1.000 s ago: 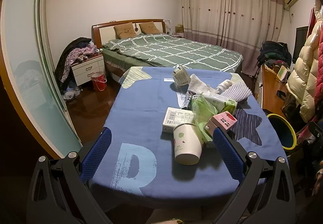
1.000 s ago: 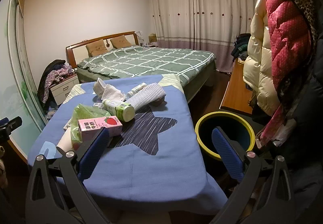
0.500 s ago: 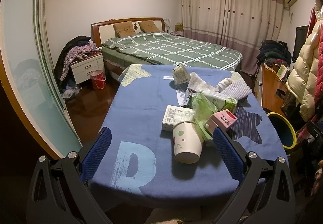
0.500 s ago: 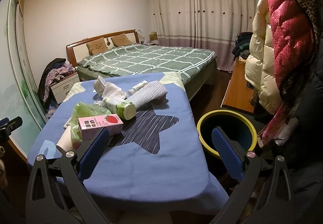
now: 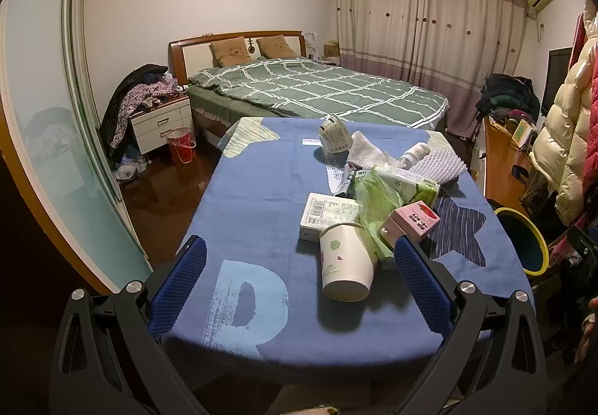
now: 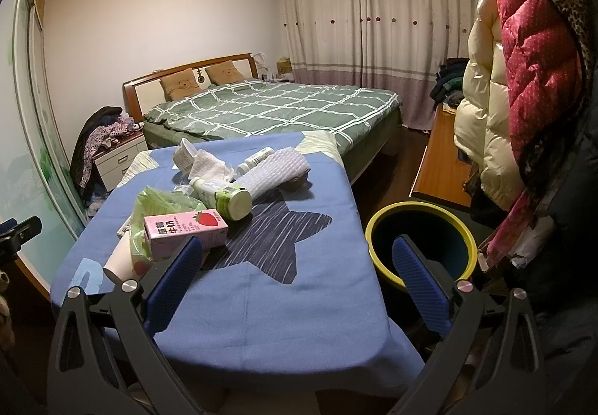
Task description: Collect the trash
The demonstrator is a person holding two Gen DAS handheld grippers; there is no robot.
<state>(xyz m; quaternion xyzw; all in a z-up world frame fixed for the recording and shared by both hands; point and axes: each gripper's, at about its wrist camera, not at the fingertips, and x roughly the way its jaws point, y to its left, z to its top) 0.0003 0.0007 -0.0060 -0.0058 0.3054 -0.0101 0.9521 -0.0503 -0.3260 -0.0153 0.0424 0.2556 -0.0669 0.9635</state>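
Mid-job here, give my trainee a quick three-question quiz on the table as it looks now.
1. True or false: the paper cup lies on its side.
2. Multiple choice: the pink milk carton shows a picture of a) banana b) strawberry c) apple.
3. Fill in: the bin with the yellow rim stands on the floor beside the ___.
Both the left tongs and the right tongs are open and empty.

Key: 1 true; 2 b; 3 table.

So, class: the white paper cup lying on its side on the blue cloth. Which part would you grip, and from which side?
Grip the white paper cup across its middle, one finger on each side wall. It lies tipped, base toward the camera, rim against the flat white barcode box. The open left gripper already faces it, so coming straight in from the near table edge looks best, probably avoiding the green plastic bag.
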